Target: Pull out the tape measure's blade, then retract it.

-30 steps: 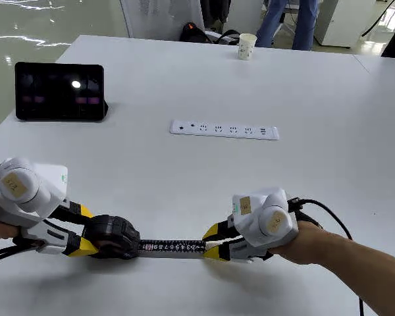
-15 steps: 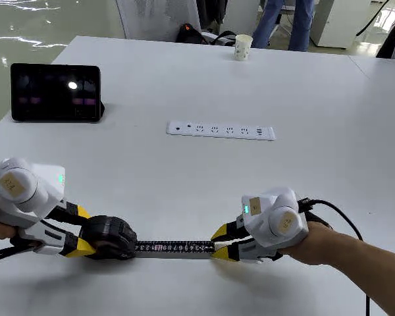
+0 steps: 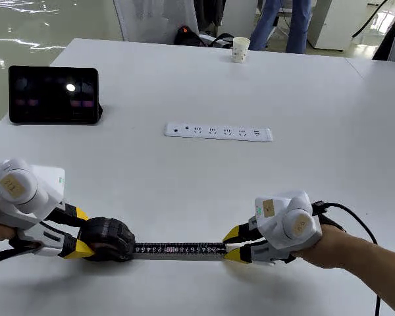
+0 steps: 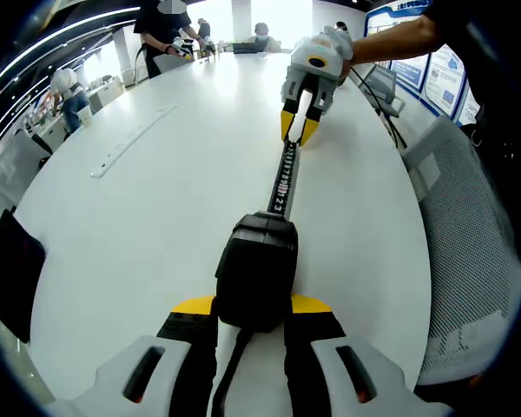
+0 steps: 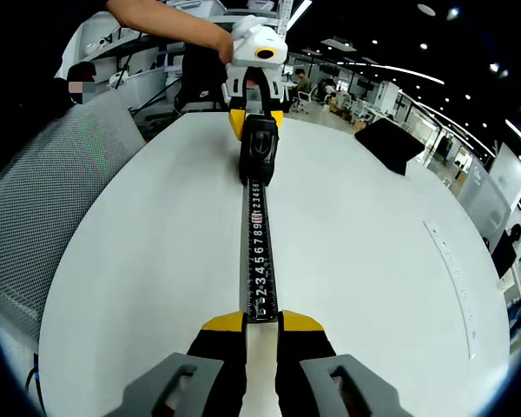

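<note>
Tape measure (image 3: pixel 108 238): black case on the white table (image 3: pixel 184 178), nearer the person than the power strip (image 3: pixel 218 131), to its left.
Blade (image 3: pixel 179 249): black, drawn out flat; white numerals 2–9 legible.
Left gripper (image 3: pixel 84 232): clamped on the case.
Right gripper (image 3: pixel 232 244): pinching the blade tip.
Surroundings: tablet (image 3: pixel 52 95) left of the power strip, paper cup (image 3: pixel 240 49) beyond it.

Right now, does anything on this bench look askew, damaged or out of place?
Nothing stands out. The blade runs straight and flat from the tape measure in the left gripper to the right gripper; power strip, tablet and cup sit orderly.
</note>
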